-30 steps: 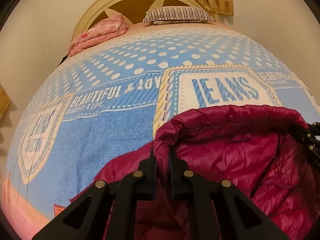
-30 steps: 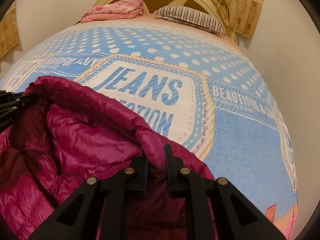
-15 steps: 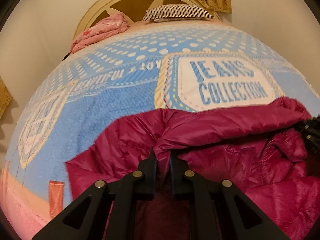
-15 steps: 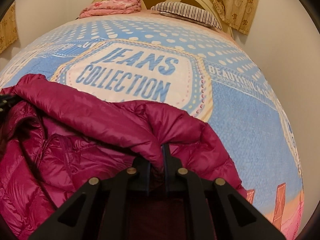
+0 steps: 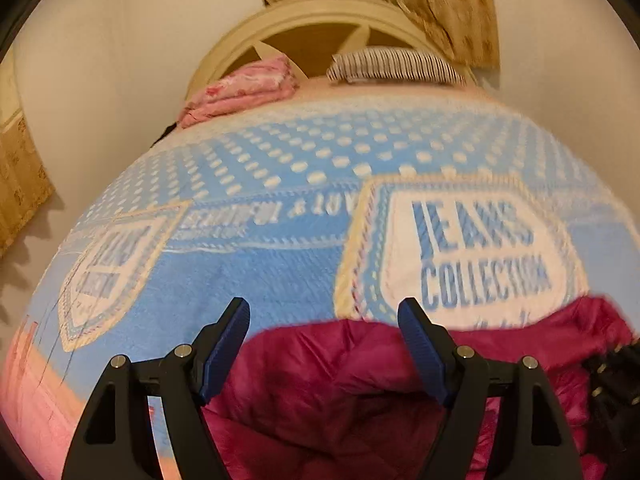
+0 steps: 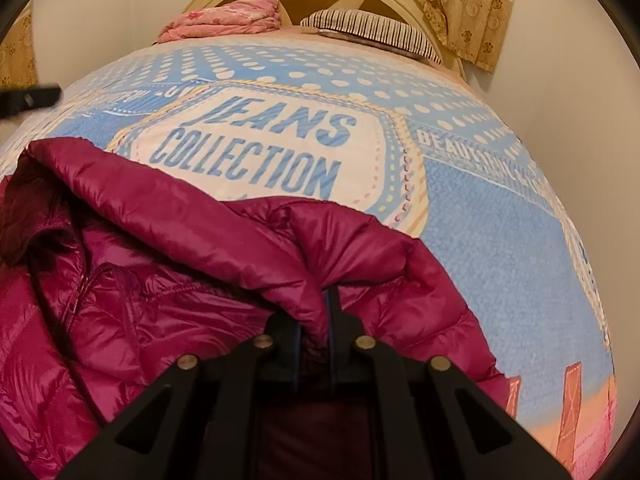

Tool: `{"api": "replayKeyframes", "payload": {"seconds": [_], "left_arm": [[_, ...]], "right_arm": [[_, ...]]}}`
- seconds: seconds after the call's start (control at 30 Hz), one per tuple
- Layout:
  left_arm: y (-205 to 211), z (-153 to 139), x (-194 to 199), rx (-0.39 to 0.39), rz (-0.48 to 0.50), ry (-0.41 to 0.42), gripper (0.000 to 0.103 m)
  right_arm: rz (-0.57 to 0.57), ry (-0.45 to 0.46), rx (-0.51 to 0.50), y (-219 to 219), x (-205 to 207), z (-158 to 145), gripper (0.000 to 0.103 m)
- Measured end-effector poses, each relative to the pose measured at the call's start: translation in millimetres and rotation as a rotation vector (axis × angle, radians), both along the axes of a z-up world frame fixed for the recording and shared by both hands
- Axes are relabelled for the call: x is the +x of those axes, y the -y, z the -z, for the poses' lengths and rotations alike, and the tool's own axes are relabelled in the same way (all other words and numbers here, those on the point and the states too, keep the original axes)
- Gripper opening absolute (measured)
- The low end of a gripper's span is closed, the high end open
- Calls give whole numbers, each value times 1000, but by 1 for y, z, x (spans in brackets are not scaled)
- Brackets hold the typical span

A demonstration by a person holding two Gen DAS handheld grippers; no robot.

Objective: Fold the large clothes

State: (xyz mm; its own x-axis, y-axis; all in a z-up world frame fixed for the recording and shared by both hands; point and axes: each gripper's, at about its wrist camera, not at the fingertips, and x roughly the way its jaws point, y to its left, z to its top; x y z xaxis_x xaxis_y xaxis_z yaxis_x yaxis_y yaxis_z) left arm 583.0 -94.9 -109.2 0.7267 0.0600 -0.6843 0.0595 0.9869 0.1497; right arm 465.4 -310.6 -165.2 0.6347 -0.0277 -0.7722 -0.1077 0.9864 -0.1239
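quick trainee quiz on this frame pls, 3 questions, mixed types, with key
1. True or false: the right gripper is shut on the magenta down jacket.
2. The left gripper is: A) clamped on the jacket hem, B) opening, with its pads clear of the fabric, C) out of view.
3. Fill in: at the head of the bed, beside the folded pink blanket, lies a ____ pillow.

Key: 1 true; 2 B; 3 striped.

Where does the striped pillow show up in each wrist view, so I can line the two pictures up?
Left wrist view: the striped pillow lies at top centre, against the headboard, right of the folded pink blanket.
Right wrist view: the pillow lies at upper right of centre, again right of the pink blanket.
Shared landmark: the JEANS COLLECTION patch on the bedspread.
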Motion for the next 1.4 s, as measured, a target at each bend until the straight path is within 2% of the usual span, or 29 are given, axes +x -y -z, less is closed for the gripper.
{"api": "replayKeyframes", "payload": {"seconds": [0.1, 0.17, 0.23, 0.33, 0.4, 0.43, 0.5, 0.6, 0.7, 0.77, 0.87, 1.03, 1.17, 1.33, 1.4], "left_arm": [[6, 33, -5, 50, -1, -54, 77], [4, 48, -7, 57, -1, -79, 77], [-1, 51, -8, 40, -6, -80, 77], [1, 50, -8, 37, -6, -82, 77], [1, 49, -8, 37, -2, -83, 77], [0, 47, -9, 32, 2, -84, 77], [-2, 42, -9, 23, 2, -87, 77], [-8, 21, -13, -37, -10, -47, 77], [-5, 4, -9, -90, -11, -13, 77], [4, 4, -5, -83, -3, -20, 77], [18, 20, 4, -54, 4, -58, 77], [16, 52, 2, -64, -12, -121, 77], [15, 60, -1, -71, -17, -115, 77], [26, 73, -4, -6, -14, -107, 78], [25, 74, -3, -12, -15, -106, 79]], "right_arm": [[1, 2, 13, 2, 0, -1, 11], [-2, 5, 19, 3, -3, -3, 11], [-13, 1, 33, 4, -5, -6, 18], [-4, -11, 76, 11, -12, -14, 36], [19, -11, 125, 22, -18, -22, 64], [38, -2, 154, 29, -23, -29, 67], [66, 16, 182, 37, -30, -40, 68], [119, 48, 201, 45, -30, -57, 68], [149, 69, 223, 37, -17, -68, 68], [146, 74, 248, 22, -3, -71, 68], [148, 62, 287, 2, 16, -66, 68], [114, 22, 262, -23, 24, -40, 68], [111, 4, 222, -23, 15, -17, 68], [127, 1, 247, -14, 13, -6, 68], [121, 7, 230, -17, 12, -4, 68]]}}
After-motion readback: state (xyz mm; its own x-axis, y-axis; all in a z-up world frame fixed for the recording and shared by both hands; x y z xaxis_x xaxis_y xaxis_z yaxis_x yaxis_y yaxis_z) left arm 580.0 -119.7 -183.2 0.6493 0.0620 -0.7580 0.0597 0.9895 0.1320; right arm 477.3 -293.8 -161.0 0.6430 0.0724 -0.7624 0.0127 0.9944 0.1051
